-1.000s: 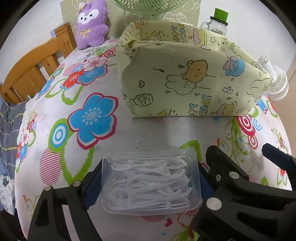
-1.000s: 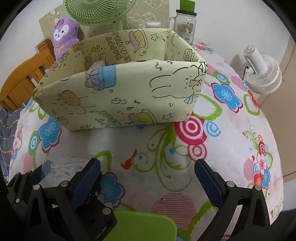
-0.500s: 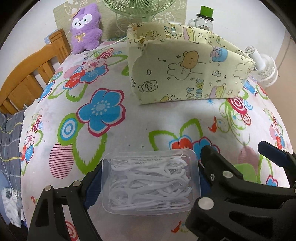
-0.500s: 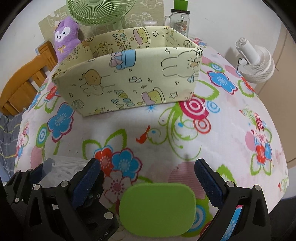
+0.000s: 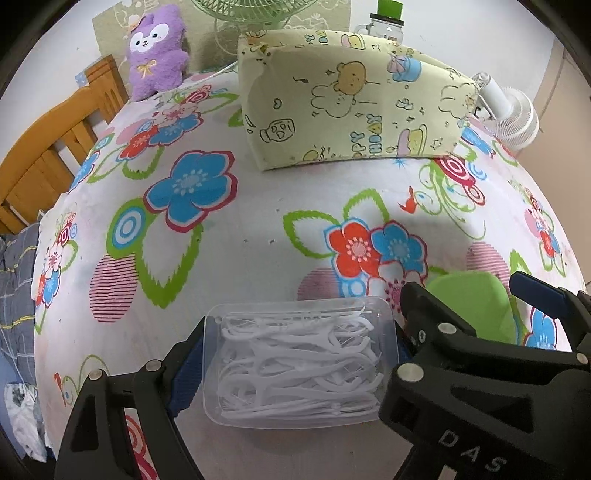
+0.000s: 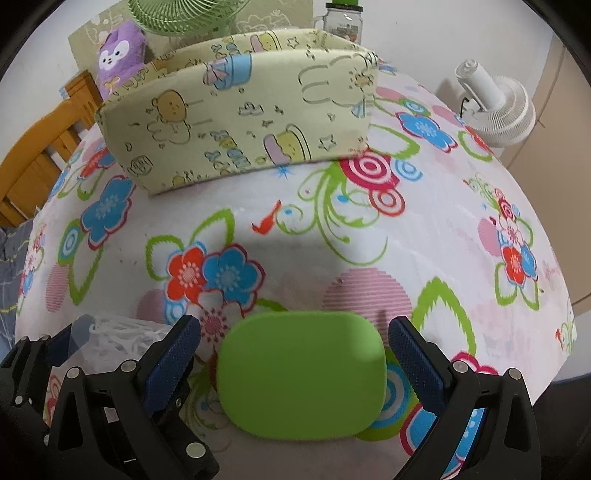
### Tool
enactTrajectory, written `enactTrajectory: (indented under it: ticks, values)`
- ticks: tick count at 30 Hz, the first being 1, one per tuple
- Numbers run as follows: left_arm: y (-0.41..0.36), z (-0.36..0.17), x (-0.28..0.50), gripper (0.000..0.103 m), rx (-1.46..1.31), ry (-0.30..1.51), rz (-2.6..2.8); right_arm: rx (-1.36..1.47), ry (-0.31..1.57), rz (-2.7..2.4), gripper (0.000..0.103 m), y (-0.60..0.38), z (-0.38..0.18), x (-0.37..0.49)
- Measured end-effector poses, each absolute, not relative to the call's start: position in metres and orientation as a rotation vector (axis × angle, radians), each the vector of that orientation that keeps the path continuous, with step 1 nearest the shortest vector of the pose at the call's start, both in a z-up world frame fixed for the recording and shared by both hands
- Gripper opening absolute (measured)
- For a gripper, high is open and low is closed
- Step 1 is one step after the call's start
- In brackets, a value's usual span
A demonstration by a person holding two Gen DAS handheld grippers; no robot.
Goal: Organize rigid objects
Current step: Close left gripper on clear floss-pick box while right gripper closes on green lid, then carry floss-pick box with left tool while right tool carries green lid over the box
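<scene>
My left gripper is shut on a clear plastic box of white floss picks, held low over the flowered tablecloth; the box also shows in the right wrist view. My right gripper is open, its blue pads on either side of a flat green rounded object that lies on the cloth, not touching it. The green object also shows in the left wrist view. A yellow cartoon-print fabric bin stands at the far side of the table.
A purple plush toy, a green fan and a glass jar with green lid stand behind the bin. A white fan is at the right. A wooden chair is at the left edge.
Both grippers have pulled back from the bin, which now looks farther off. The green object has come fully into view between the right gripper's fingers. The left still holds the floss box.
</scene>
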State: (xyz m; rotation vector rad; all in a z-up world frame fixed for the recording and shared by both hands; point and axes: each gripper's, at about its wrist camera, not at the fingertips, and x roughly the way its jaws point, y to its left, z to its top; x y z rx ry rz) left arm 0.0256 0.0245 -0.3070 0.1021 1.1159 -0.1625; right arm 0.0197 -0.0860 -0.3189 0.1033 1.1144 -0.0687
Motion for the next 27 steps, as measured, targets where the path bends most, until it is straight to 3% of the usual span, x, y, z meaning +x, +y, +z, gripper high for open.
enactTrajectory:
  ticks: [21, 27]
  values:
    - [0.027, -0.307, 0.008, 0.089, 0.113, 1.126, -0.175, 0.093, 1.128, -0.038, 0.103, -0.087, -0.329, 0.011]
    - [0.027, -0.307, 0.008, 0.089, 0.107, 1.124, -0.170, 0.075, 1.134, -0.069, 0.095, -0.086, -0.328, 0.010]
